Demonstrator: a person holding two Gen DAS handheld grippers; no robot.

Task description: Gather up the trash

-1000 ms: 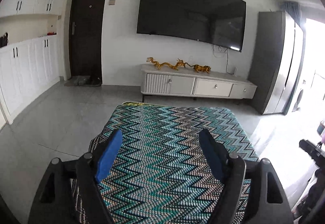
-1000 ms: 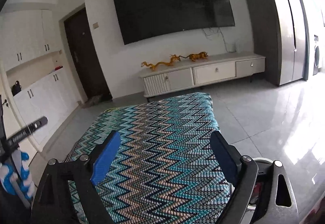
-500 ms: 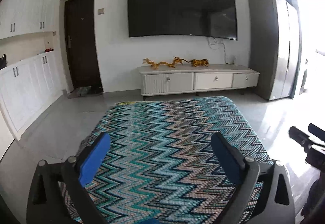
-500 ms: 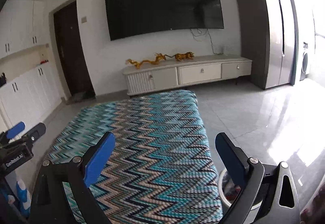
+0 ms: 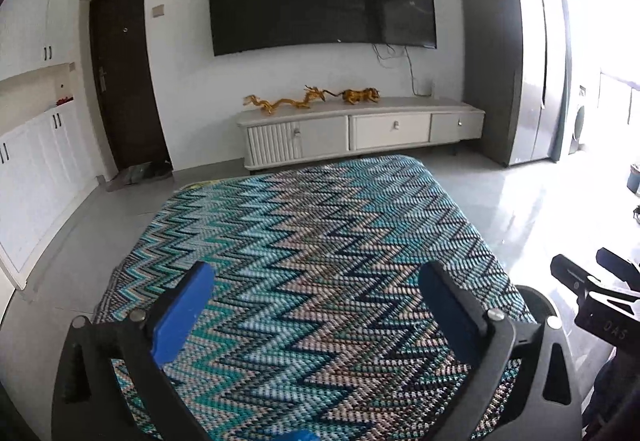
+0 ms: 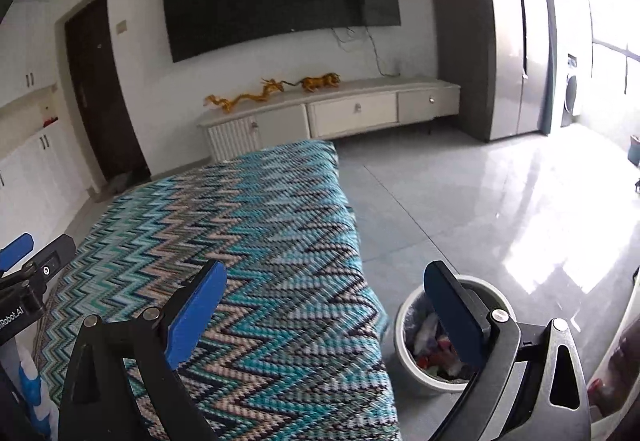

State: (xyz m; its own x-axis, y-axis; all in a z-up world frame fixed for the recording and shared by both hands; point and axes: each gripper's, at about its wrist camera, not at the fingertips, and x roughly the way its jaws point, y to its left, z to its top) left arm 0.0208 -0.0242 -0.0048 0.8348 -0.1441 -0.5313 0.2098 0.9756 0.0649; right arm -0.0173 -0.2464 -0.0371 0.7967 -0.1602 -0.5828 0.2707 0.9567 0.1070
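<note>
Both grippers empty; collection appears finished or between items.
We judge left gripper (image 5: 316, 305) and right gripper (image 6: 326, 305) spread wide; trash bin (image 6: 404, 345) at right's four o'clock; next, locate remaining trash.

Woven zigzag cloth (image 5: 320, 241), rough and matt. Floor tiles (image 6: 500, 209) at 3 o'clock, glossy. Fridge (image 6: 516, 29), brushed metal.
</note>
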